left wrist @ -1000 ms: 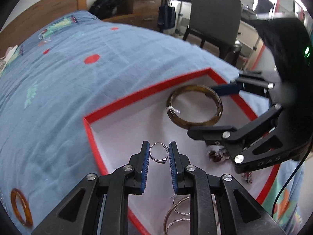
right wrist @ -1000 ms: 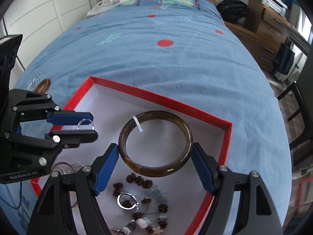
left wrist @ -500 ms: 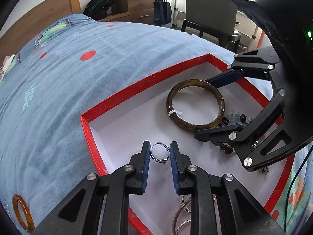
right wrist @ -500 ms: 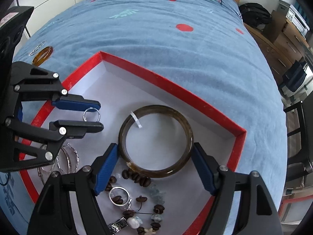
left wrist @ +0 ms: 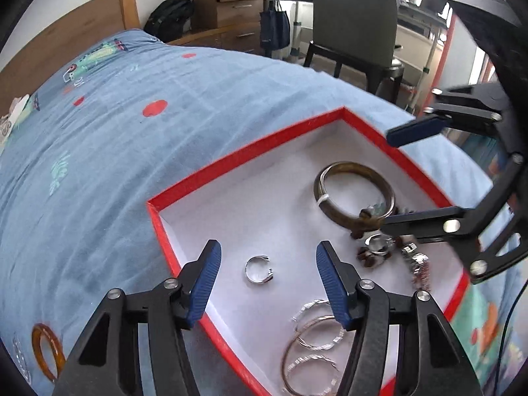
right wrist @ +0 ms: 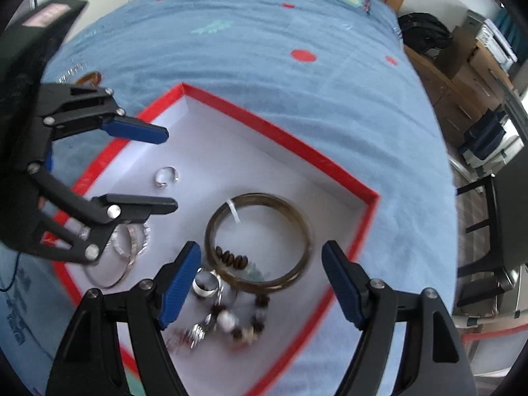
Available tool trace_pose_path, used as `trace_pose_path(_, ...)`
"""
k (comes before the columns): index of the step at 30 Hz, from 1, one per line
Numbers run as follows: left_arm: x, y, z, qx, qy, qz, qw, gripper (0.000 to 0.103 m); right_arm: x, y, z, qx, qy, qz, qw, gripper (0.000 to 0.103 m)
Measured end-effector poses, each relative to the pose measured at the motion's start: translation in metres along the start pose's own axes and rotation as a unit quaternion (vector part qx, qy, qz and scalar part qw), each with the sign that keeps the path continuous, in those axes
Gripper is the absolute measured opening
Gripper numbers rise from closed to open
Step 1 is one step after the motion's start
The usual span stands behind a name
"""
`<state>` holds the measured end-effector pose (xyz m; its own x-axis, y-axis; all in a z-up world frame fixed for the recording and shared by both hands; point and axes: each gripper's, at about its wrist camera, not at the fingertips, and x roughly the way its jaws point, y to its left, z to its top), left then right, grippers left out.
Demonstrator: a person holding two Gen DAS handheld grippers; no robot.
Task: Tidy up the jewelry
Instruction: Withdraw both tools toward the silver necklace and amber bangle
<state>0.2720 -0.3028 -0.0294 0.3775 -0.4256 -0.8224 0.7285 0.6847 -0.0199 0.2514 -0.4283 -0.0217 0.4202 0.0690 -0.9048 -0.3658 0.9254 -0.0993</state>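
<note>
A red-rimmed white box [left wrist: 250, 155] [right wrist: 264, 122] lies on the blue bedspread. My left gripper [left wrist: 267, 260] is open; a small silver open ring [left wrist: 259, 270] lies on the box floor between its fingers, also seen in the right wrist view [right wrist: 166, 176]. My right gripper [right wrist: 260, 267] is open and empty above a brown bangle [right wrist: 259, 237] [left wrist: 354, 194]. Silver hoop bracelets [left wrist: 313, 340] [right wrist: 122, 250], a wide silver ring [right wrist: 204, 283] [left wrist: 378, 243] and a dark bead bracelet [right wrist: 231, 260] lie in the box.
An amber bangle [left wrist: 48, 351] [right wrist: 89, 77] lies on the bedspread left of the box. A grey chair [left wrist: 353, 23], a wooden dresser [left wrist: 227, 0] and a black backpack [left wrist: 168, 16] stand beyond the bed.
My left gripper opened and let go of the small silver ring, which now lies on the box floor. Both grippers have risen away from the box.
</note>
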Motion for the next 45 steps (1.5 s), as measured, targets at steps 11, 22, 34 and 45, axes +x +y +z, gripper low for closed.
trace_pose_path(11,-0.138,-0.001,-0.041,-0.02,-0.055,0.042,0.9974,0.061,-0.109,0.029,-0.042,0.065,-0.059,-0.026,0.996,0.075)
trace_pose_path(22,-0.27,0.017,-0.142,-0.1,-0.092,0.163,0.9772,0.086,-0.192,0.112,-0.062,0.09,-0.125,-0.023,0.988,0.075)
trace_pose_path(34,-0.349,0.019,-0.223,-0.179,-0.122,0.246,0.9448,0.093,-0.217,0.202,-0.063,0.112,-0.157,-0.005,0.981,0.075)
trace_pose_path(45,-0.357,0.044,-0.262,-0.222,-0.12,0.268,0.9298,0.093,-0.195,0.266,-0.036,0.079,-0.148,0.03,0.985,0.075)
